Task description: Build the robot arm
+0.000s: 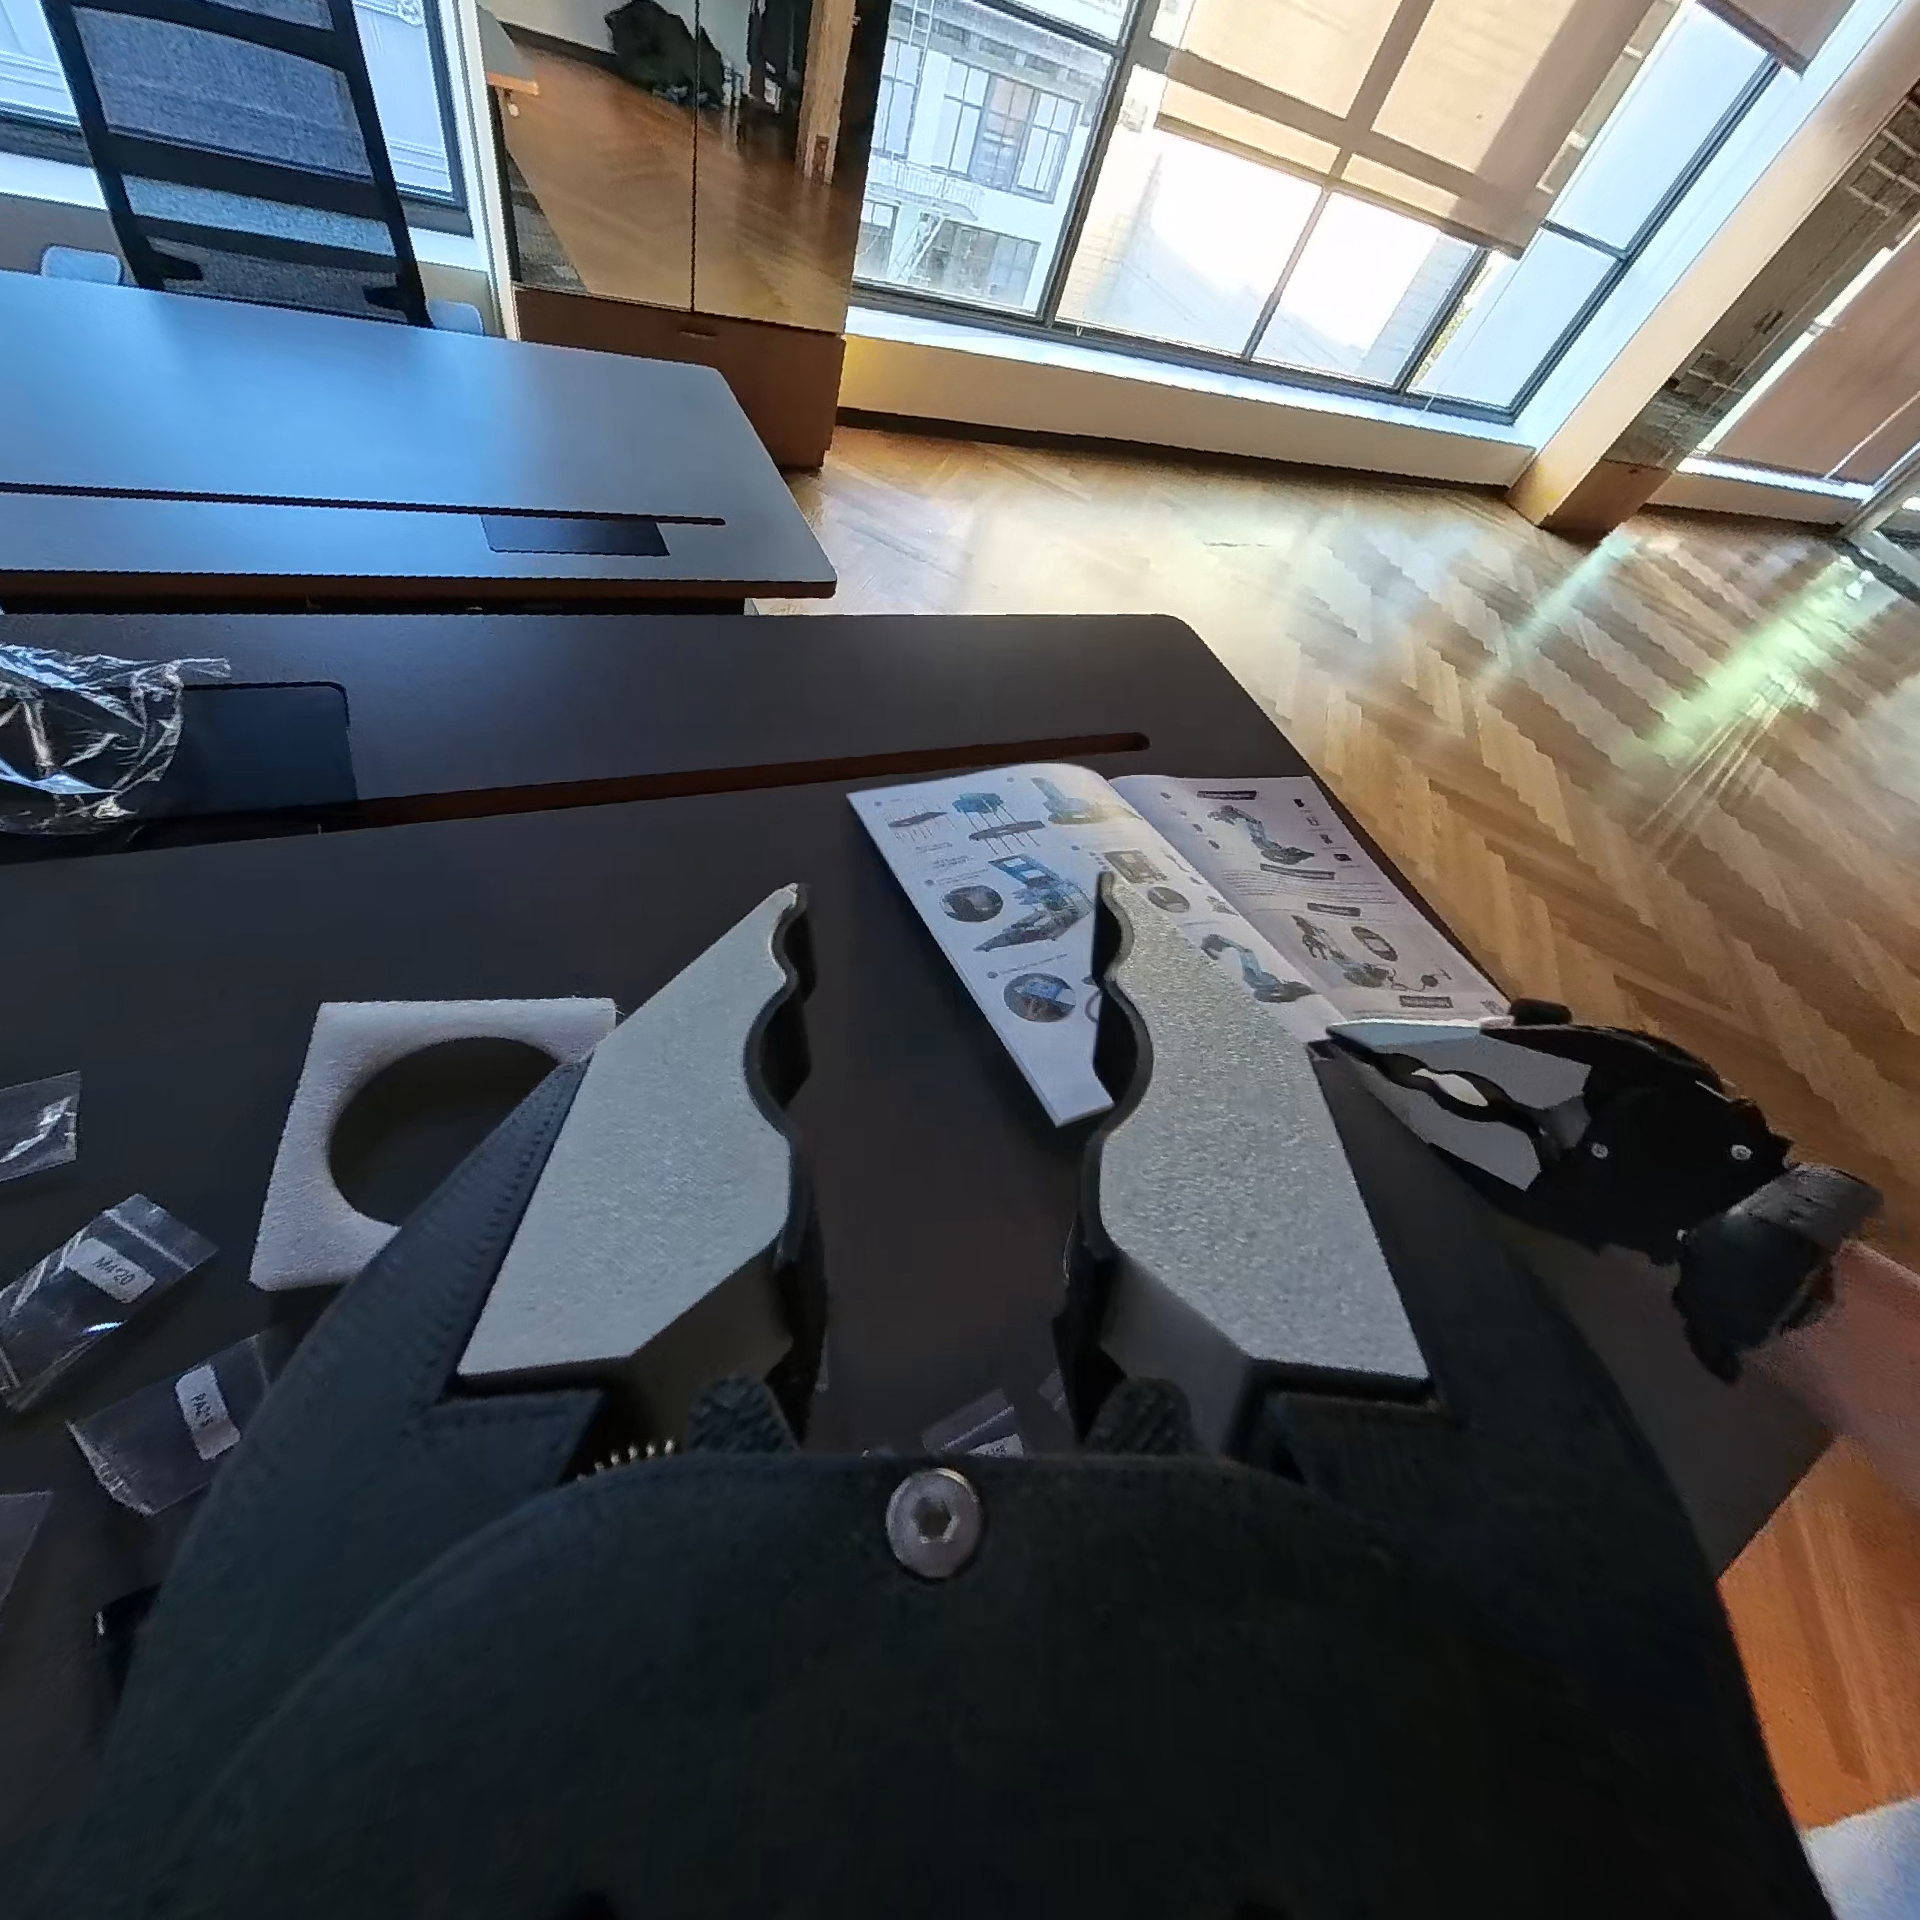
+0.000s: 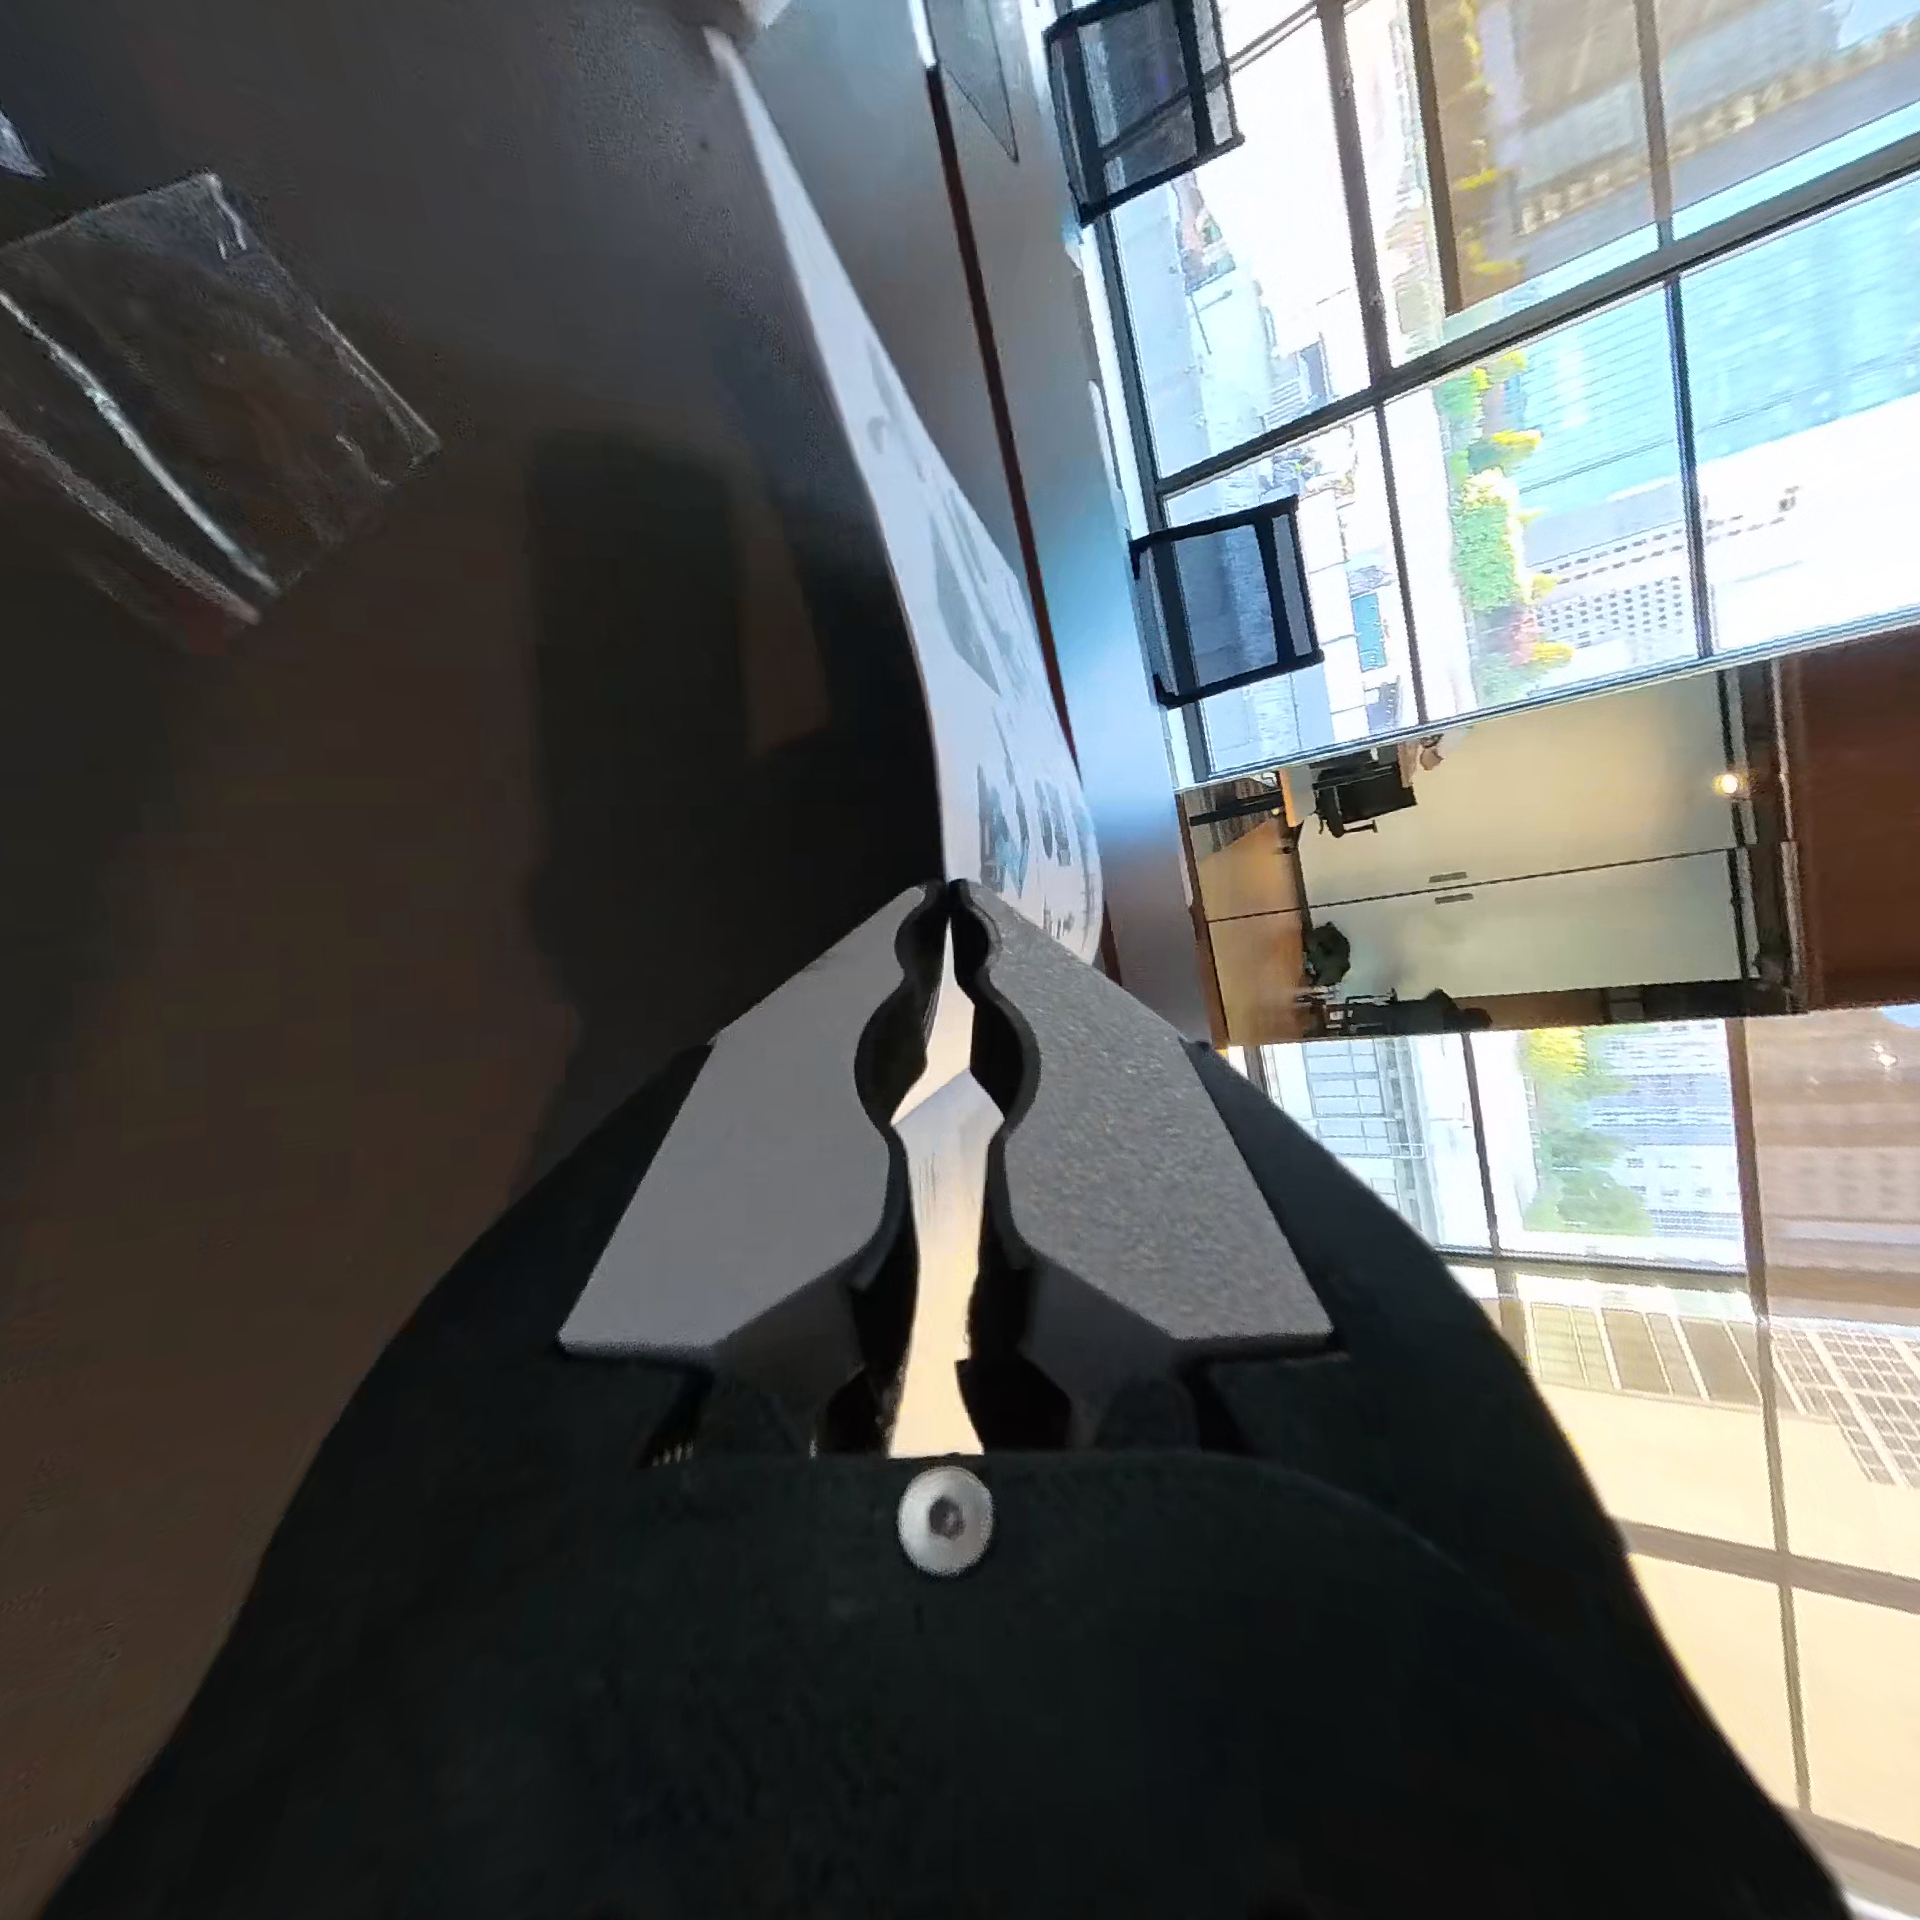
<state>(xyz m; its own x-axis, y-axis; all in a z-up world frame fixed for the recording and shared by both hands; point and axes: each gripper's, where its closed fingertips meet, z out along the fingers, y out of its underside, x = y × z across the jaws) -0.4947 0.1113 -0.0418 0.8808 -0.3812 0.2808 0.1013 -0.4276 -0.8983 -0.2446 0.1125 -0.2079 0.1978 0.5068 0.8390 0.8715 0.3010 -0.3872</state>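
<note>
An open white instruction booklet (image 1: pixel 987 904) with coloured pictures lies on the black table (image 1: pixel 520 935) near its right edge. My left gripper (image 1: pixel 951 888) is open above the table, with nothing between its pads. Its right finger (image 1: pixel 1195 1039) hangs over the booklet's left page. My right gripper (image 2: pixel 948 888) is shut at the tips on the booklet's page (image 2: pixel 997 665), which runs white between its fingers and curves away past them. In the left wrist view the right gripper (image 1: pixel 1340 1031) sits at the booklet's near right corner.
A white foam square with a round hole (image 1: pixel 343 1039) lies left of my left gripper. Several small clear bags (image 1: pixel 104 1278) lie at the near left, and another (image 2: pixel 177 395) shows in the right wrist view. Crumpled plastic (image 1: pixel 73 738) lies far left. A second desk (image 1: pixel 416 436) and a chair (image 1: pixel 239 145) stand behind. There is about 30 cm between the tips of the two grippers.
</note>
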